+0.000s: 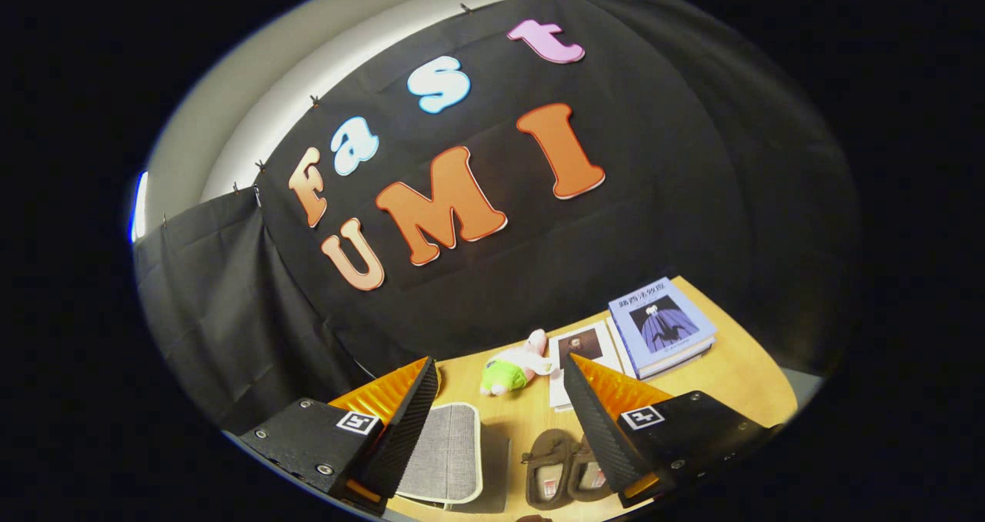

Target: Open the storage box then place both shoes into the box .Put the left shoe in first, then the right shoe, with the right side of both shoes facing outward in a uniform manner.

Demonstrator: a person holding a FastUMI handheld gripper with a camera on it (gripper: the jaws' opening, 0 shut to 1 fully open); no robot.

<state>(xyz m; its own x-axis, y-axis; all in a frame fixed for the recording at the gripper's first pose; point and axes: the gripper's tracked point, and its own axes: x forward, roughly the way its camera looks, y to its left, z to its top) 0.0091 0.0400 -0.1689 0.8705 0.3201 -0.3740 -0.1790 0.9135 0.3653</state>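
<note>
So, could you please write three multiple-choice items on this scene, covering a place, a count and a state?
1. Where do the shoes lie?
A. between the tool's fingers, right of the grey box
B. on the books
C. behind the soft toy

2. How many shoes are on the table?
A. one
B. two
C. four

3. How is the tool?
A. shut on a shoe
B. shut on the box lid
C. open, holding nothing

Answers:
1 A, the pair sits beside the box.
2 B, two brown shoes lie side by side.
3 C, its fingers stand wide apart over the table.

Black cloth wall behind a wooden table.
</note>
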